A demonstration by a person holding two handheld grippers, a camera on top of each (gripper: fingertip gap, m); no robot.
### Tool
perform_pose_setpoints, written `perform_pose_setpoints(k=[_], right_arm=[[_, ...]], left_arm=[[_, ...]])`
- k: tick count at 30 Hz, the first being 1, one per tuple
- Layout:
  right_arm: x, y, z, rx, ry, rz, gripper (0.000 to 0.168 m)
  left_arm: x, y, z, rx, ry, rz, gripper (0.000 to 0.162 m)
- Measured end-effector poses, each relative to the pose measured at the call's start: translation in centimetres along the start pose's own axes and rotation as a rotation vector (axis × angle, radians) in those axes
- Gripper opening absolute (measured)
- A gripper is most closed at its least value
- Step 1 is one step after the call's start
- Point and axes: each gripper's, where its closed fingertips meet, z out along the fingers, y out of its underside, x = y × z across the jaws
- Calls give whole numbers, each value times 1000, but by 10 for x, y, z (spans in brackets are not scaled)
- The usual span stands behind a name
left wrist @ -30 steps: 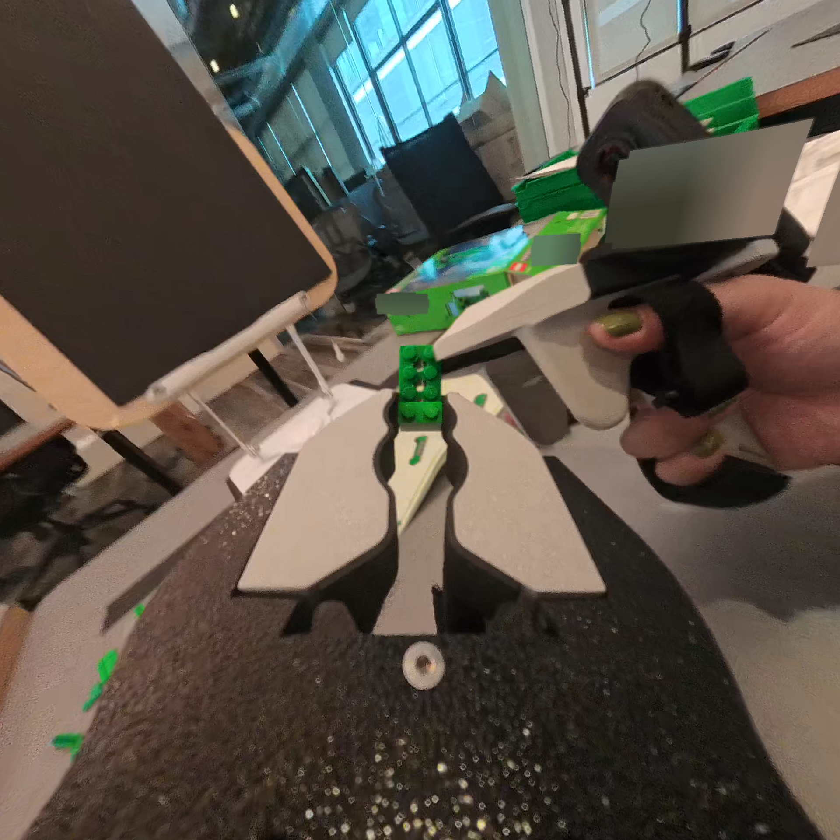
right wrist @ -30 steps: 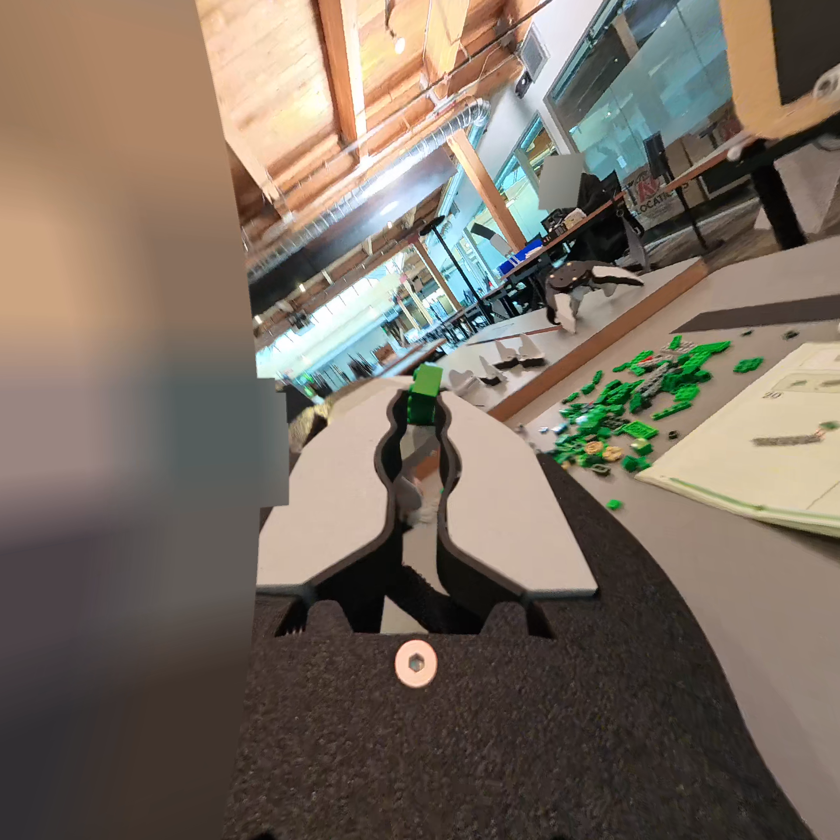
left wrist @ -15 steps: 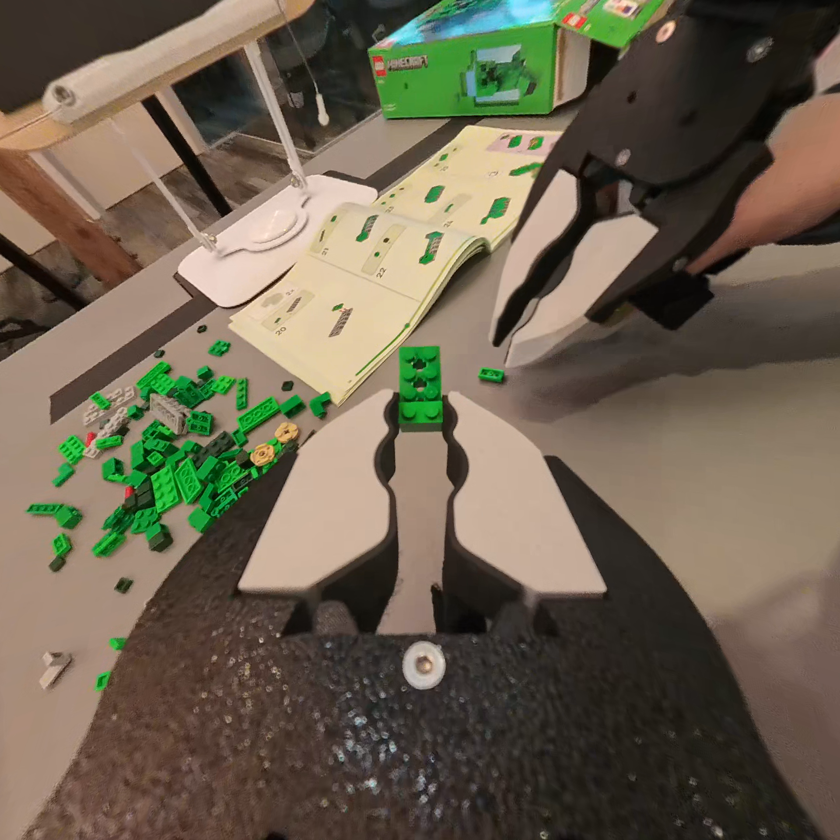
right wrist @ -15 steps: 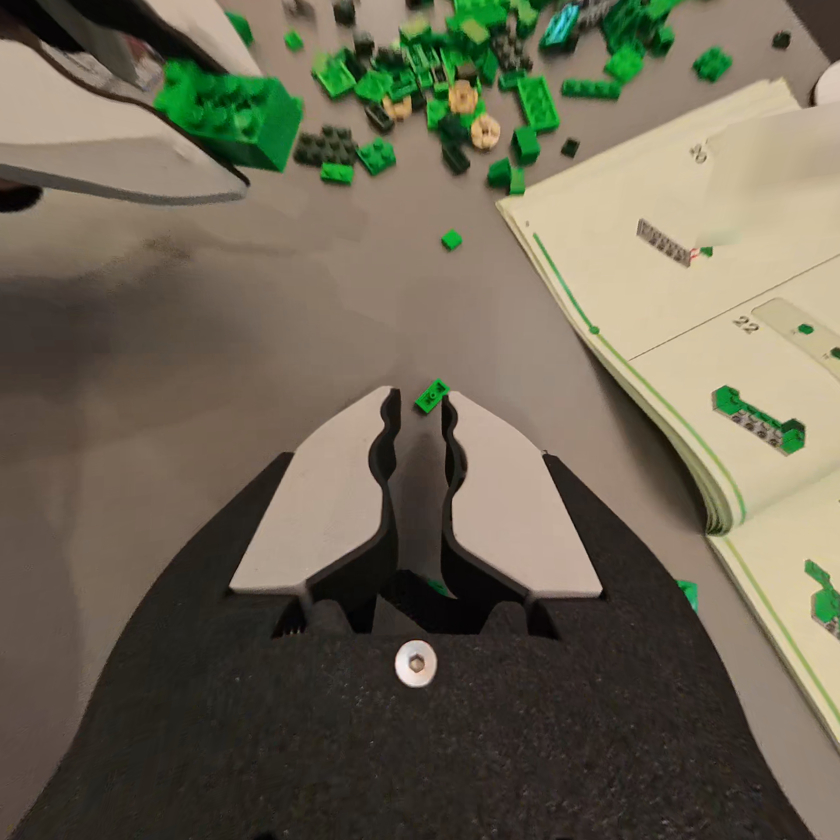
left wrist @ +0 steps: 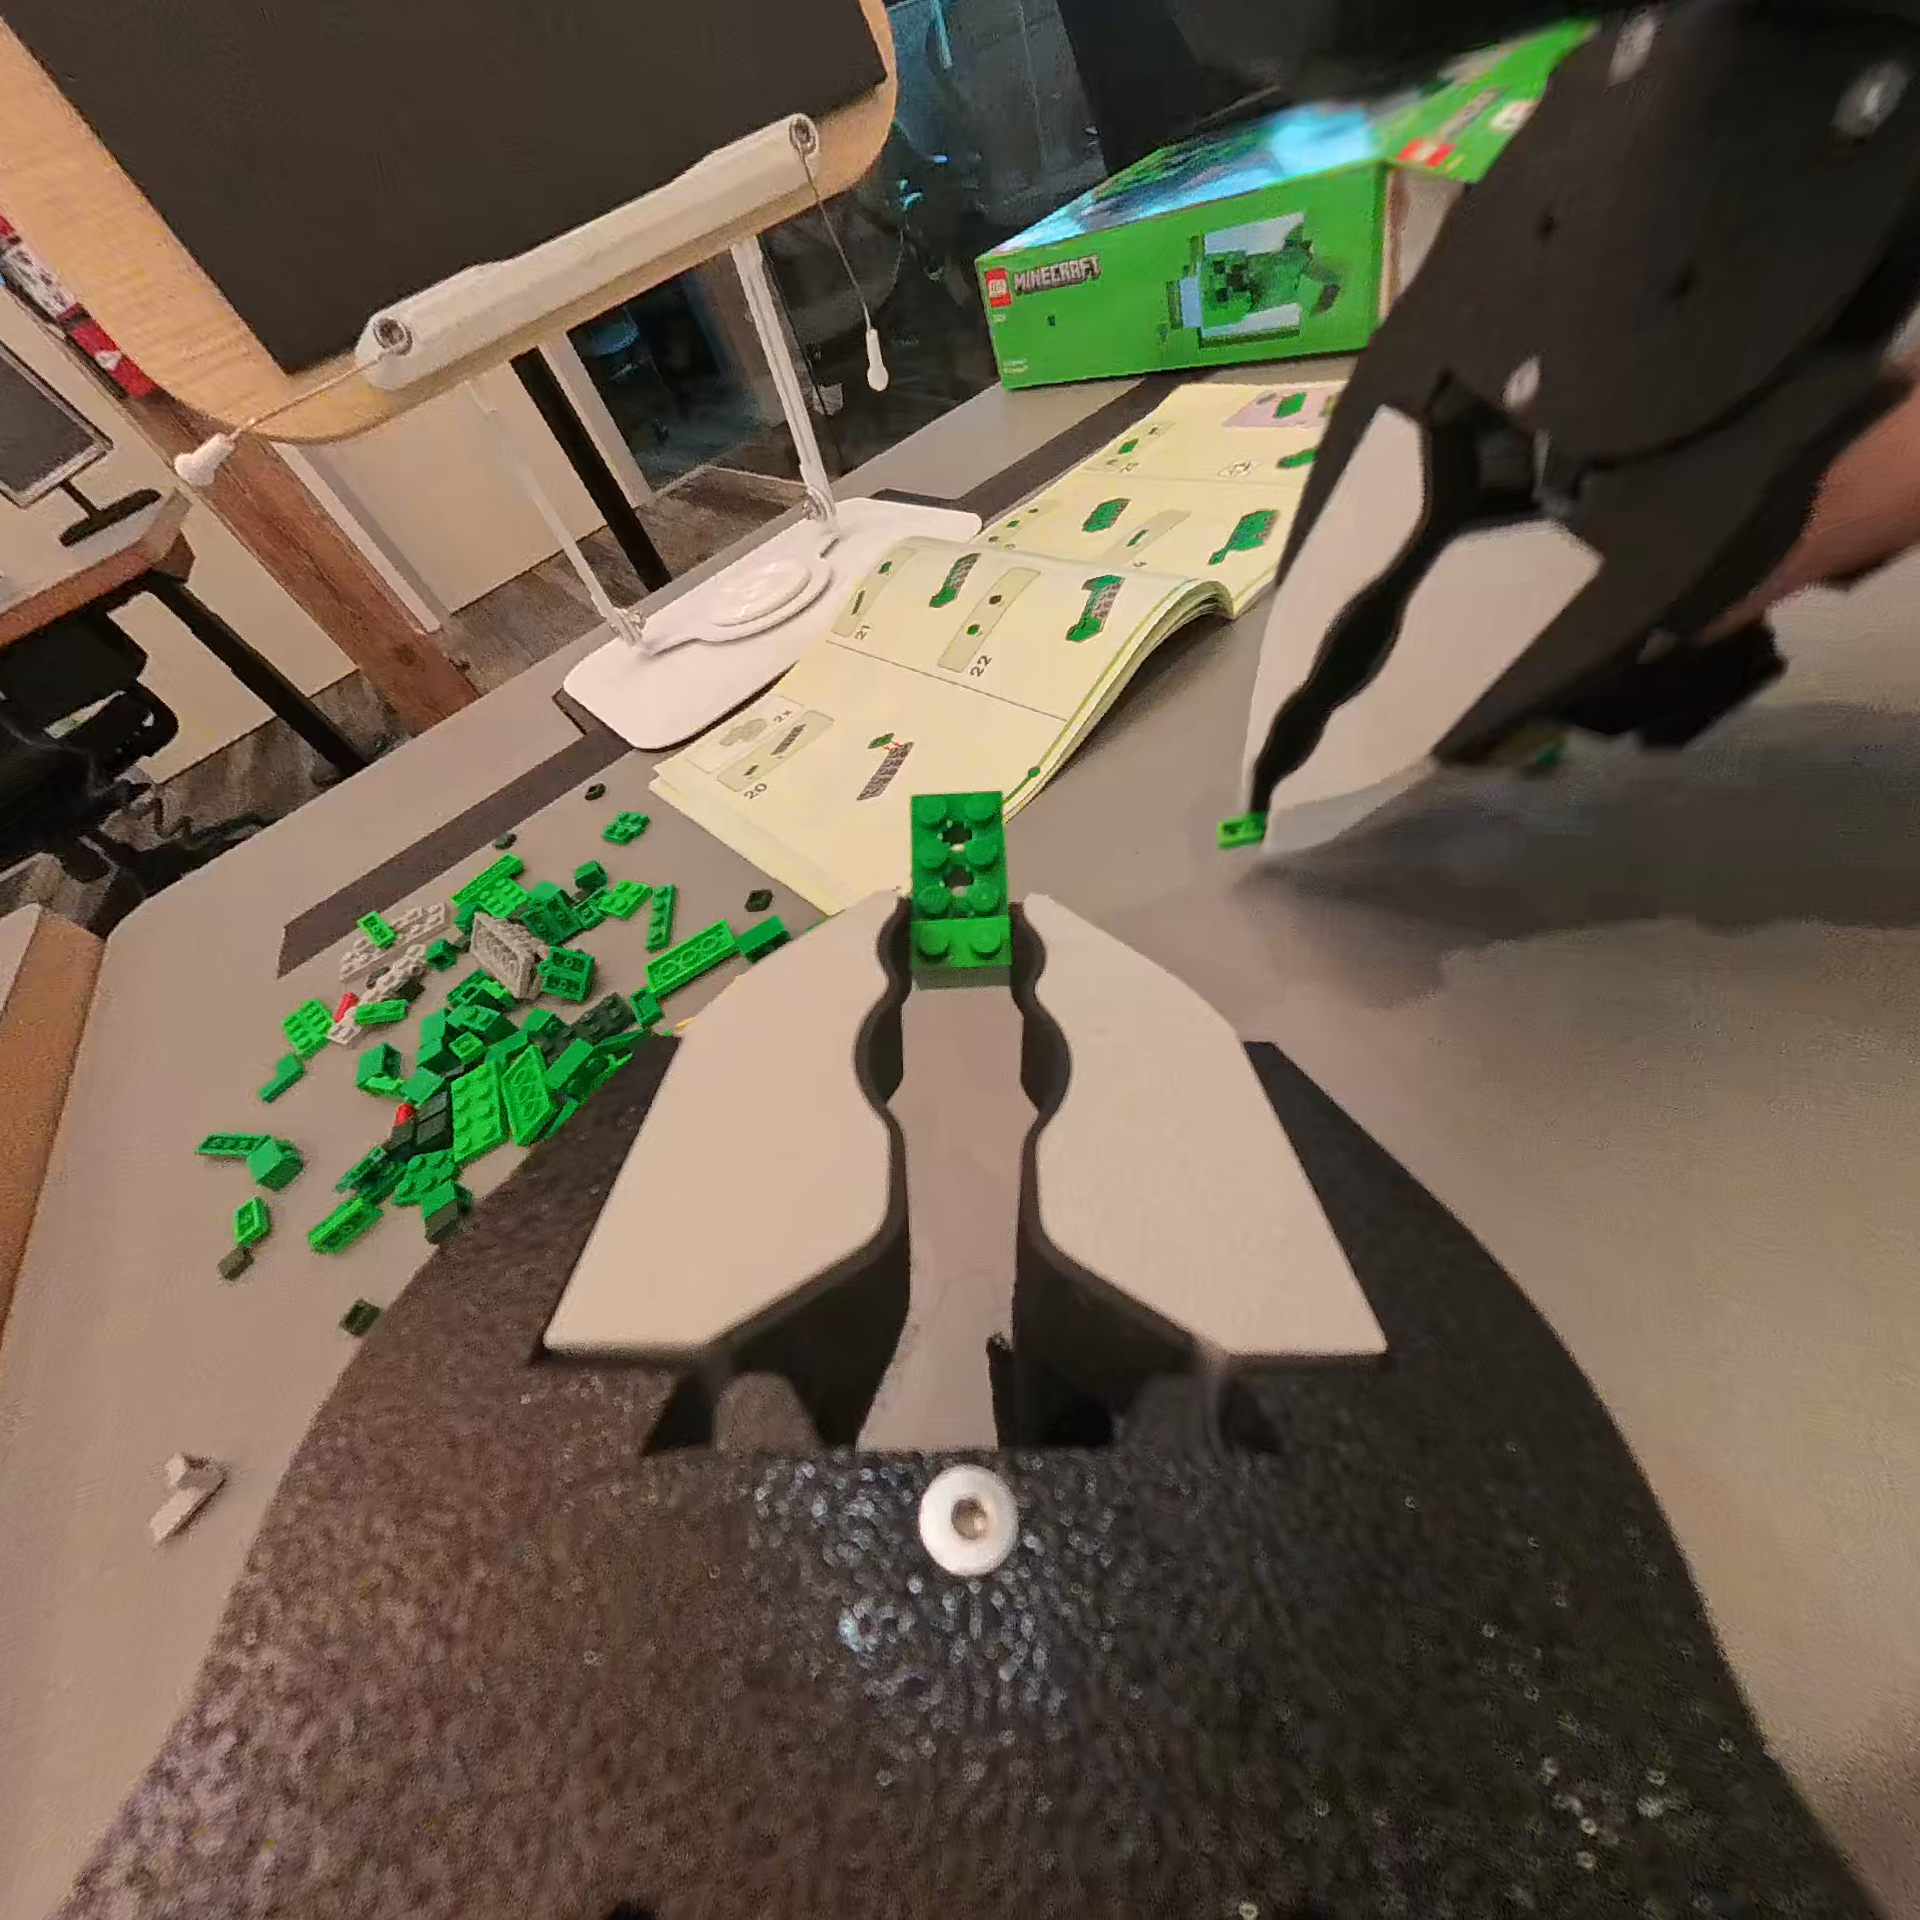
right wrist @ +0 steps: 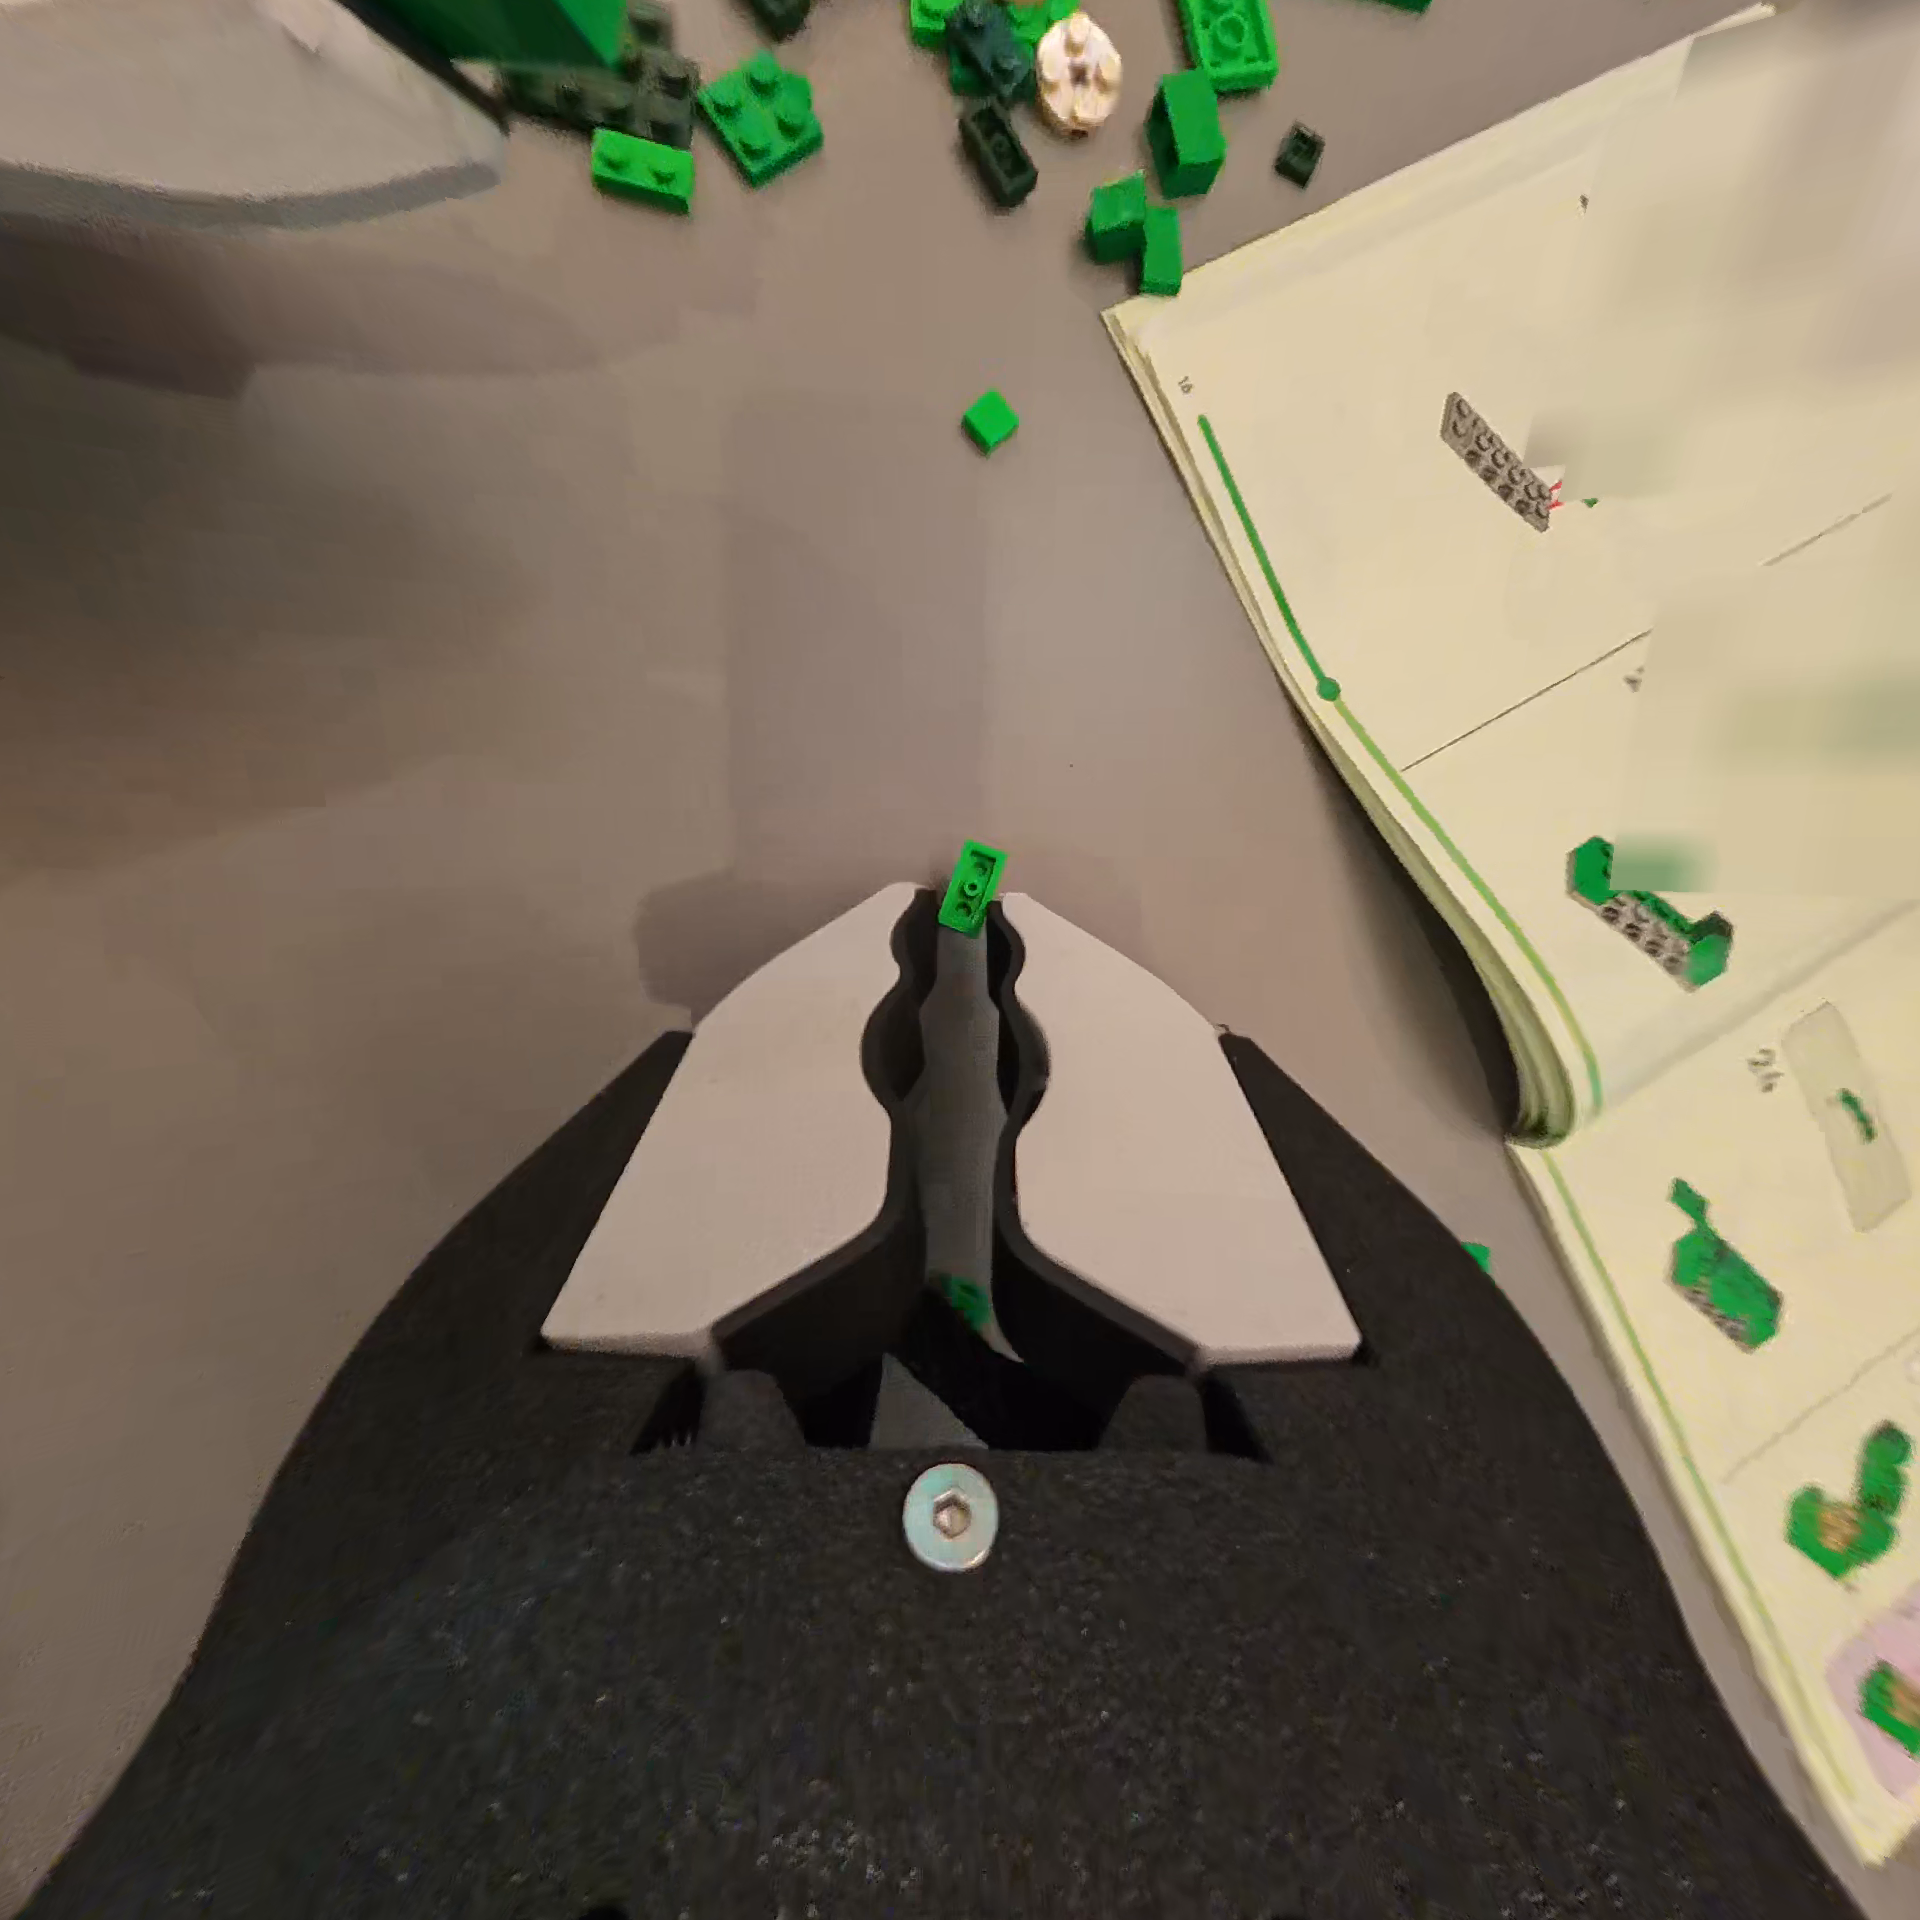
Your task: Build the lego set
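Your left gripper point(left wrist: 961, 914) clamps the green brick assembly point(left wrist: 958, 883) studs-up above the table, presenting it for mating. Your right gripper point(right wrist: 961, 904), to its right, pinches a small green plate point(right wrist: 971, 883) at the tips, near the instruction booklet point(left wrist: 997, 644).

1. A scattered heap of small green plastic bricks point(left wrist: 468, 1039) lay on the flat grey table point(left wrist: 1507, 1091), to the left.
2. An open pale-yellow instruction booklet point(left wrist: 987, 665) lay behind and right of the heap.
3. A white flat-based lamp stand point(left wrist: 748, 634) stood just left of the booklet, touching its edge.
4. A green cardboard box point(left wrist: 1195, 281) sat behind the booklet.
5. A single small green square tile point(right wrist: 990, 422) lay apart, between heap and booklet.
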Motion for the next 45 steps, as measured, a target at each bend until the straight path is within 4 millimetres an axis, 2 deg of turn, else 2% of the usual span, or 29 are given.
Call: perform_pose_setpoints(k=[2, 4, 7, 9, 12, 15, 18, 23, 27, 33, 37, 42, 43, 45], right_arm=[[5, 8, -17, -46, -76, -46, 8], [12, 29, -40, -164, -188, -77, 8], [26, 86, -78, -503, -322, -89, 8], [39, 128, -99, -753, -336, -97, 8], [39, 169, -118, -1000, -417, -28, 8], [39, 191, -123, -1141, -442, -23, 8], [40, 194, -118, -1189, -433, -34, 8], [42, 187, -108, -1209, -416, -73, 8], [42, 175, -96, -1154, -399, -87, 8], [42, 168, -88, -1057, -357, -106, 9], [43, 157, -97, -779, -306, -81, 21], [45, 155, -100, -263, -212, -37, 17], [46, 156, -99, -180, -179, -19, 11], [48, 156, -98, -46, -109, 12, 11]], left_arm=[[4, 0, 0, 5, 18, -1, 17], [9, -1, 0, 5, 37, 2, 17], [16, -3, 1, 6, 63, 15, 17], [20, -5, 1, 13, 77, 21, 17], [23, -9, 0, 26, 89, 20, 17], [22, -10, -1, 28, 90, 18, 17], [23, -9, -1, 25, 95, 12, 17], [26, -6, 1, 10, 109, 19, 17], [28, -5, 1, 3, 122, 14, 17], [31, -4, 2, -1, 149, 1, 17], [38, -3, 4, -3, 182, -1, 17], [56, -7, 10, 13, 267, -27, 17], [59, -10, 12, 22, 277, -32, 17], [64, -18, 15, 34, 289, -37, 17]])
